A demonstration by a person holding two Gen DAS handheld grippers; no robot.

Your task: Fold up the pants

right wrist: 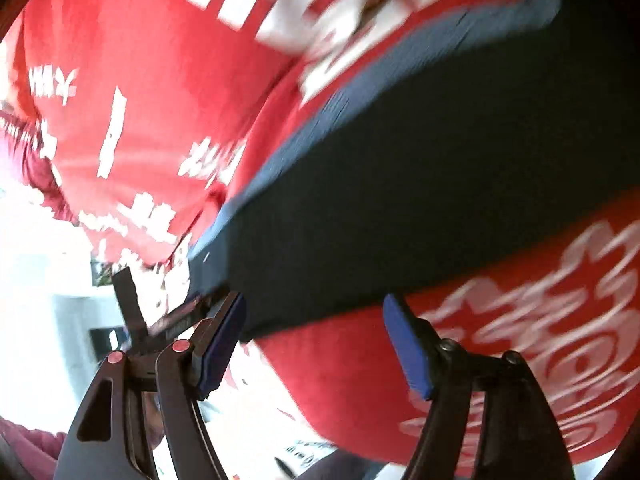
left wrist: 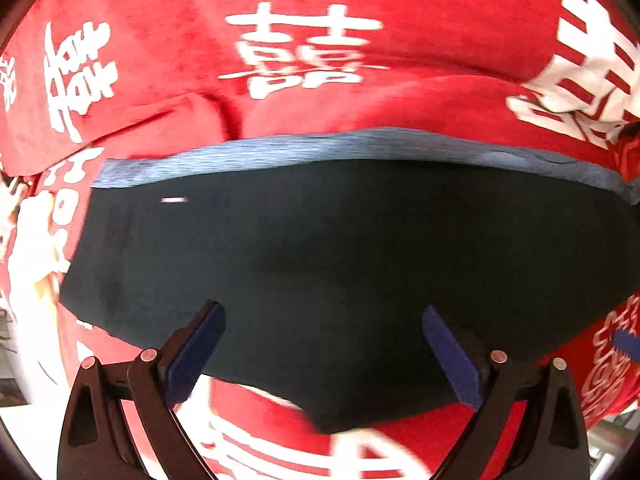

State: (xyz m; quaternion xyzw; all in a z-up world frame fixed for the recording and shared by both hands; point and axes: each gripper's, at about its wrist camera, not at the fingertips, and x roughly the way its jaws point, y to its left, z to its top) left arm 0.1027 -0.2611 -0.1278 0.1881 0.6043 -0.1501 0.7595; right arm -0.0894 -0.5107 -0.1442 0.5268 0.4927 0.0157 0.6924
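Dark navy pants [left wrist: 340,264] with a lighter blue-grey waistband [left wrist: 360,146] lie folded flat on a red cloth with white characters [left wrist: 280,8]. My left gripper [left wrist: 324,316] is open, its blue-padded fingers spread just above the near part of the pants, holding nothing. In the right wrist view the pants [right wrist: 420,184] run diagonally, waistband [right wrist: 340,120] on the upper left side. My right gripper [right wrist: 314,304] is open at the pants' near edge, empty. This view is blurred by motion.
The red cloth [right wrist: 140,100] covers the whole surface around the pants. A crumpled white-and-red fold [left wrist: 580,92] bunches at the right. Bright white surroundings [right wrist: 40,280] and a dark object [right wrist: 128,292] lie past the cloth's left edge.
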